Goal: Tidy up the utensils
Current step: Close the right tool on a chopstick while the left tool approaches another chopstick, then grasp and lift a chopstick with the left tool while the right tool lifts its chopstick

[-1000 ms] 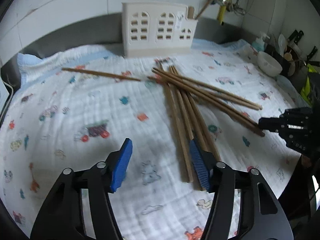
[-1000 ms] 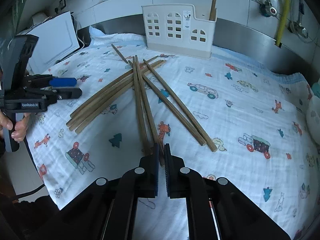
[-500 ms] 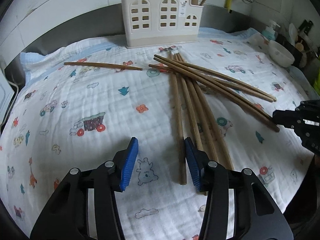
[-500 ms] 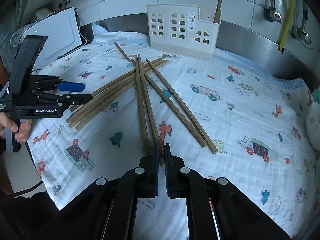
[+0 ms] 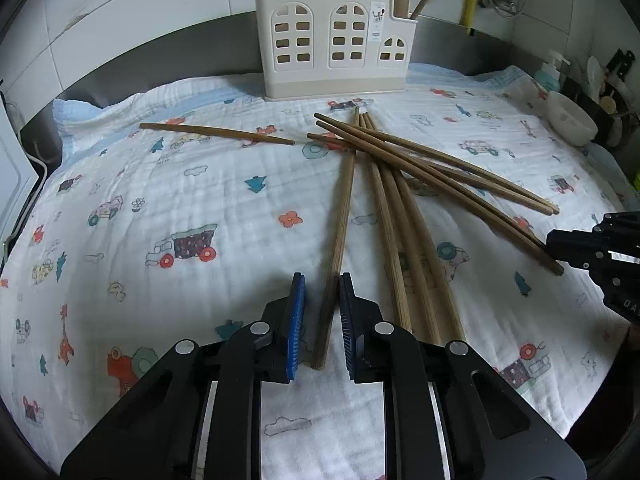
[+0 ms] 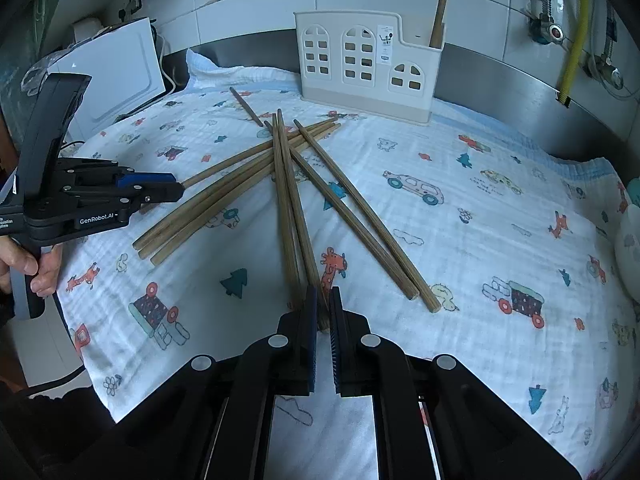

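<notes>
One "GenRobot.AI" label on left claw (image 6: 160,186)

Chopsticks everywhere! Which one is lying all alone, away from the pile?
The chopstick at the far left, in front of the holder. It touches no other; the rest cross in one pile.

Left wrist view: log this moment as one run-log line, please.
left claw: jaws just closing, chopstick between, not yet pinched | right claw: shut on second chopstick end | stage: pickup
</notes>
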### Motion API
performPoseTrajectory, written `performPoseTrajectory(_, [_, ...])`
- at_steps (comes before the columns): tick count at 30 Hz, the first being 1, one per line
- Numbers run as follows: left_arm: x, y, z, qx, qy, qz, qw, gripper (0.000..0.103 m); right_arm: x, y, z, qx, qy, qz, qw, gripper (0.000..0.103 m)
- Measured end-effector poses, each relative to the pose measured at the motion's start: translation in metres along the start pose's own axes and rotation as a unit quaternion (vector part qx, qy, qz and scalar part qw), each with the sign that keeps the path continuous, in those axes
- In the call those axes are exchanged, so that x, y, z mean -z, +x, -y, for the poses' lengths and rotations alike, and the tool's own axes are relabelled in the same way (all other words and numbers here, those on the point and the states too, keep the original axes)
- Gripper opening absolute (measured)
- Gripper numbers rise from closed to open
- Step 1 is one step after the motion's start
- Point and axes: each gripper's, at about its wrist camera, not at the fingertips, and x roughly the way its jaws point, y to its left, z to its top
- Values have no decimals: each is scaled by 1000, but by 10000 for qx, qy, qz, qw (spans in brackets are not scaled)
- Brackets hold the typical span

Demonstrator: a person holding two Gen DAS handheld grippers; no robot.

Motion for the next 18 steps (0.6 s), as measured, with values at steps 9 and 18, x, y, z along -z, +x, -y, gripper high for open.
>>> performPoseTrajectory(9, [3, -3, -2, 294, -135, -11, 9995, 18, 2, 3, -3, -26, -176, -88, 9998, 9])
performPoseTrajectory(18, [8, -3, -1, 343, -99, 101, 9993, 19, 4, 3, -3, -63, -190, -53, 9998, 7])
